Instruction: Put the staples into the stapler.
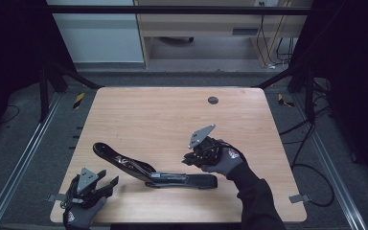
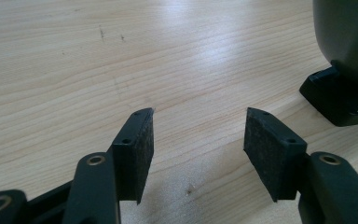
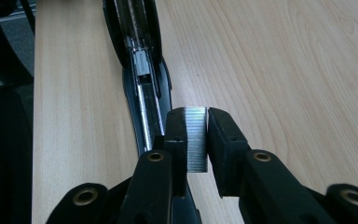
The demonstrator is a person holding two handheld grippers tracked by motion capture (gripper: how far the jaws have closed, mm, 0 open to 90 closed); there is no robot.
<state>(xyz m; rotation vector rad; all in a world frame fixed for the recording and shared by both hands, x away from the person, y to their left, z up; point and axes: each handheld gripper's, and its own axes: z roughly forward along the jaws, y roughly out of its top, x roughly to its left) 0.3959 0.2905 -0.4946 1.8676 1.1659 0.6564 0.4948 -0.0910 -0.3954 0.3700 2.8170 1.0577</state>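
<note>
I see a light wooden table (image 1: 172, 115) with a small dark round grommet (image 1: 212, 100) near its far edge, standing on grey floor between dark metal frame rails; cables trail on the floor at the right, and pale furniture stands beyond. On the table lies a black stapler (image 1: 155, 172), swung open — its top arm curves up toward the left, its base runs flat toward the right, and the metal staple channel (image 3: 142, 88) is exposed.

My left gripper (image 1: 106, 181) rests at the near left corner, the gloved hand (image 1: 79, 214) low at the table edge. Its jaws stand wide apart over bare wood with nothing between them, and a black corner of the stapler (image 2: 342, 93) sits off to one side.

My right gripper (image 1: 187, 159) hangs above the stapler's base, wrist cocked, grey plate tilted upward. Its jaws are narrow, clamped on a silvery strip of staples (image 3: 196, 140) held just above the channel.
</note>
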